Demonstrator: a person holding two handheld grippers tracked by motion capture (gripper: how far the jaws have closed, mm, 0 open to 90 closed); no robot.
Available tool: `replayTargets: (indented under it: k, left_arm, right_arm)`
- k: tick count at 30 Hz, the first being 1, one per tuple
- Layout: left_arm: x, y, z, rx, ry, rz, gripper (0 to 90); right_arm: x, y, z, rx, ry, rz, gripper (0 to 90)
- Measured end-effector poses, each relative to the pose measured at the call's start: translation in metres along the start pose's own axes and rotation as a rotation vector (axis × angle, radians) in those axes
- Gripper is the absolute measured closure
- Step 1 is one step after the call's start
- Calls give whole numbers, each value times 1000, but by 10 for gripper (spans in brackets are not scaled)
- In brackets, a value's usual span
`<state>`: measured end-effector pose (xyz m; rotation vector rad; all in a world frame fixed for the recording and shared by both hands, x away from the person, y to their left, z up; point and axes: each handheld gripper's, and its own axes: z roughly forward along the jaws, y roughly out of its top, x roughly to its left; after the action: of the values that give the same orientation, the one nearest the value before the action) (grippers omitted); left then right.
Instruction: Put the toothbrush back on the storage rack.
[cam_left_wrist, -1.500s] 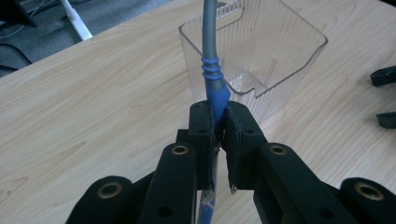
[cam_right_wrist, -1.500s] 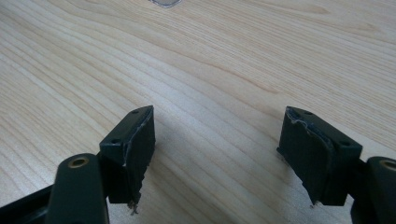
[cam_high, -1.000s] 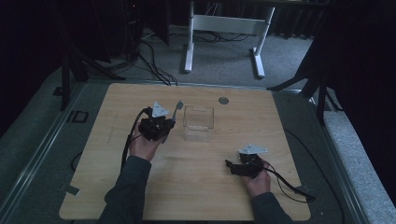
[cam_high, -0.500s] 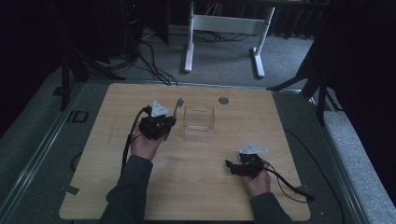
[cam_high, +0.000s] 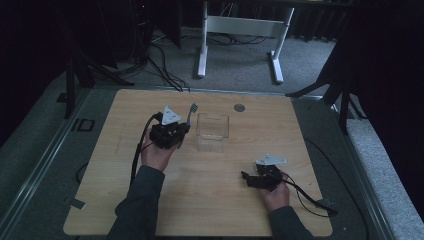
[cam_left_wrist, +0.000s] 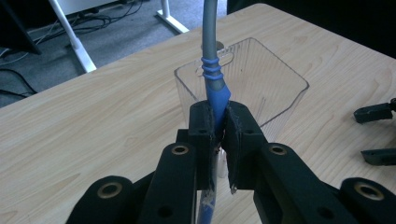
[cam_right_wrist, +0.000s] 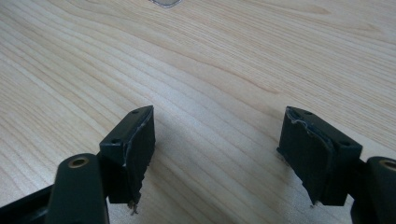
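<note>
A toothbrush (cam_high: 190, 114) with a grey shaft and a blue grip (cam_left_wrist: 215, 88) stands almost upright in my left gripper (cam_high: 183, 128), whose jaws are shut on the blue part (cam_left_wrist: 217, 119). Its bristle head points toward the far side of the table. Just right of it stands a clear plastic container (cam_high: 213, 132), seen right behind the jaws in the left gripper view (cam_left_wrist: 275, 88). My right gripper (cam_high: 246, 179) rests low over the wooden table (cam_high: 310, 130) at the near right, open, with bare wood between its pads (cam_right_wrist: 217, 126).
A small round grey disc (cam_high: 239, 107) is set in the table near its far edge. Beyond the table stand white desk legs (cam_high: 202, 45) and floor cables (cam_high: 165, 70). A black cable (cam_high: 310, 197) trails from the right gripper toward the near right corner.
</note>
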<state>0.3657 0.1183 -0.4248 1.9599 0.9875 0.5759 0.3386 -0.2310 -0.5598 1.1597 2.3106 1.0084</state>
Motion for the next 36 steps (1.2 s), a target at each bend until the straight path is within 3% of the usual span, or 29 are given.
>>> replayTargets:
  k: [12, 36]
  left_arm:
    - [-2, 4, 0, -29, -14, 3, 816]
    - [-6, 9, 9, -29, -36, -20, 816]
  right_arm:
    - [0, 0, 0, 0, 0, 0, 266]
    - [0, 0, 0, 0, -1, -2, 266]
